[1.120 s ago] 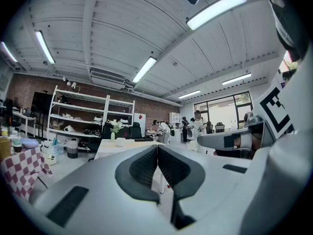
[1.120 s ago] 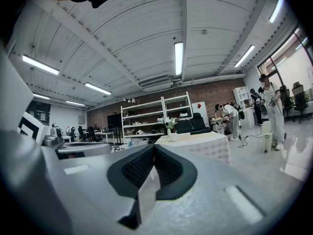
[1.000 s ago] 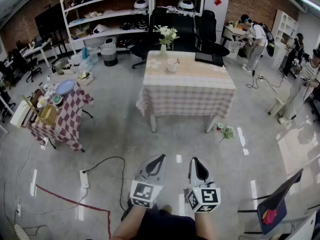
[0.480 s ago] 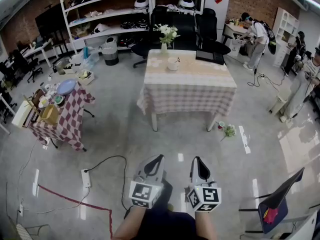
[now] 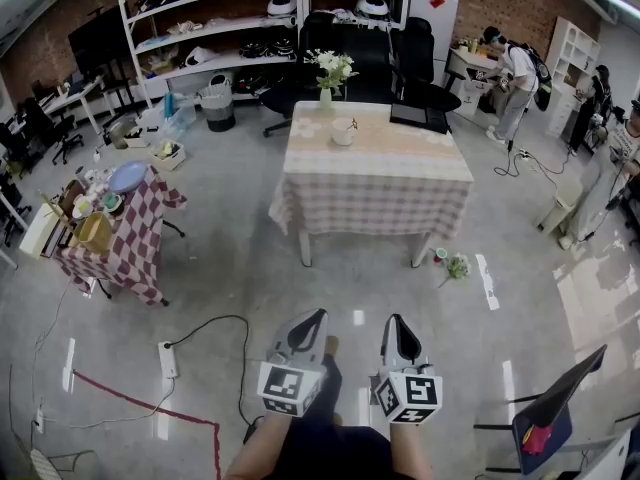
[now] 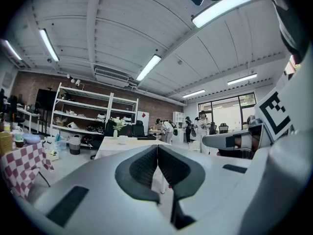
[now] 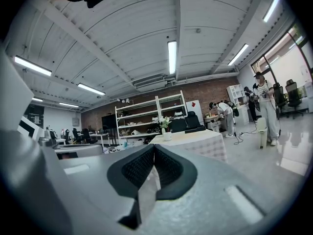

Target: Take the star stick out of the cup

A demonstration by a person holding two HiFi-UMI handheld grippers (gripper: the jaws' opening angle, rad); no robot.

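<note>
Both claws are seen low in the head view, side by side and well short of the work. The left gripper [image 6: 157,150] is held level and its two jaws are pressed together, with nothing caught between the pads. The right gripper [image 7: 154,149] is held the same way, jaws closed tight on nothing, just to the right of its partner. Far ahead, across a wide stretch of shiny grey floor [image 5: 230,268], the table [image 5: 400,183] is seen draped in a pale checked cloth. The cup [image 5: 344,134] is found on the far left part of that tabletop, white and upright, and a thin stick, the star stick [image 5: 353,124], is seen poking up from it, though its star is too small to be made out. A vase [image 5: 327,96] of white flowers is set just beyond the cup at the far edge, and a dark flat object [image 5: 418,117] is laid on the far right corner. Off to the left, a side table [image 5: 135,243] in a red checked cloth is crowded with dishes. A power strip [image 5: 168,358] is stretched out on the floor near the left gripper, well apart from both claws.
</note>
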